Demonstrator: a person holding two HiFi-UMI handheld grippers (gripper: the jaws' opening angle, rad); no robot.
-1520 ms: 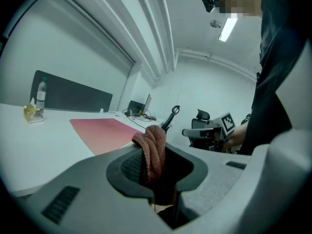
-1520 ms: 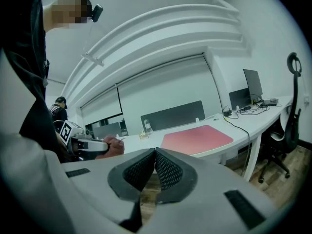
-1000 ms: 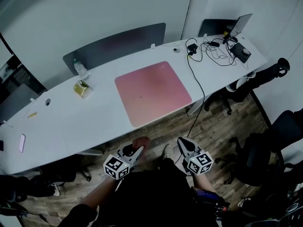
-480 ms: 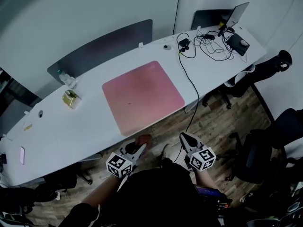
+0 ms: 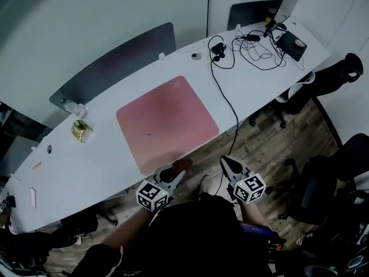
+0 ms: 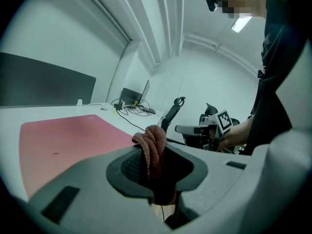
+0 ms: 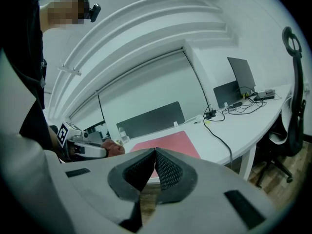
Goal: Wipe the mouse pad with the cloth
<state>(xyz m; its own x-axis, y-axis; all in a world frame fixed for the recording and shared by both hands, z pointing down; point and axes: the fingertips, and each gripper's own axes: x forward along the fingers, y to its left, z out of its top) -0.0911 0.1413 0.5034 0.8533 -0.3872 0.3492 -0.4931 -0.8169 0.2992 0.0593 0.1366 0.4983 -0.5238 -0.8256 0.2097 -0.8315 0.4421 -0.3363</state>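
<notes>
A pink square mouse pad [image 5: 166,121] lies on the long white desk [image 5: 92,160]; it shows as well in the left gripper view as the mouse pad [image 6: 63,140] and in the right gripper view as the mouse pad [image 7: 168,141]. My left gripper [image 5: 176,177] hangs just off the desk's near edge, shut on a bunched reddish-brown cloth [image 5: 181,166]; the cloth [image 6: 152,152] sticks up between its jaws. My right gripper [image 5: 226,165] is to its right over the floor, shut with nothing in it, jaws touching.
A black cable [image 5: 229,105] runs across the desk beside the pad's right edge and down to the floor. A laptop [image 5: 287,7] and tangled cords sit at the far right end. A yellow packet [image 5: 81,131] and bottle lie left. Office chairs [image 5: 328,82] stand on the right.
The view has shifted, so the desk and pad lie further left and nearer. My left gripper with the cloth has come up close to the desk's near edge; the right gripper has barely moved.
</notes>
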